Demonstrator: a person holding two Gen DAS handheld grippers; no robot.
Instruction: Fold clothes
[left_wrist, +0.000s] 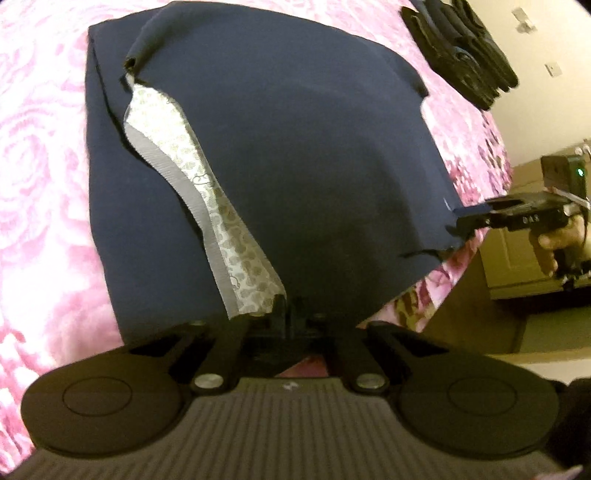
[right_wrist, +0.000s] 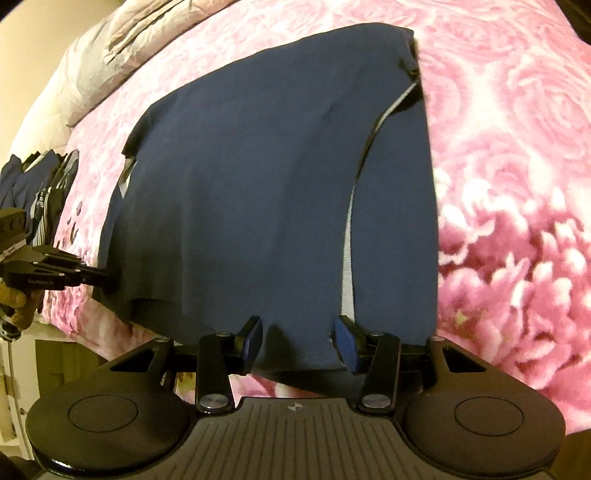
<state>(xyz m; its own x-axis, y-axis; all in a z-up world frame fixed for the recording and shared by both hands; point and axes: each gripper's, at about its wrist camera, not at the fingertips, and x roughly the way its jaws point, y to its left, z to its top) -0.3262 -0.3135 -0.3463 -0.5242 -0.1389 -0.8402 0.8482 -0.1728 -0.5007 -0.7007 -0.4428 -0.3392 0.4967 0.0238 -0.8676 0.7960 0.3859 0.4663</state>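
Note:
A navy garment (left_wrist: 295, 166) with a pale patterned lining (left_wrist: 221, 221) lies on the pink rose blanket (left_wrist: 37, 184). My left gripper (left_wrist: 291, 317) is shut on its near edge beside the lining. In the right wrist view the same navy garment (right_wrist: 258, 184) spreads ahead. My right gripper (right_wrist: 301, 343) stands open, its blue pads (right_wrist: 347, 343) on either side of the garment's near hem. My right gripper (left_wrist: 476, 221) also shows in the left wrist view at the garment's right corner. My left gripper (right_wrist: 99, 277) shows in the right wrist view at the garment's left edge.
A stack of dark folded clothes (left_wrist: 461, 48) lies at the bed's far corner, also in the right wrist view (right_wrist: 40, 192). A grey and white duvet (right_wrist: 92, 55) is bunched at the back. The bed edge (left_wrist: 424, 295) drops to the floor and a cabinet (left_wrist: 524, 266).

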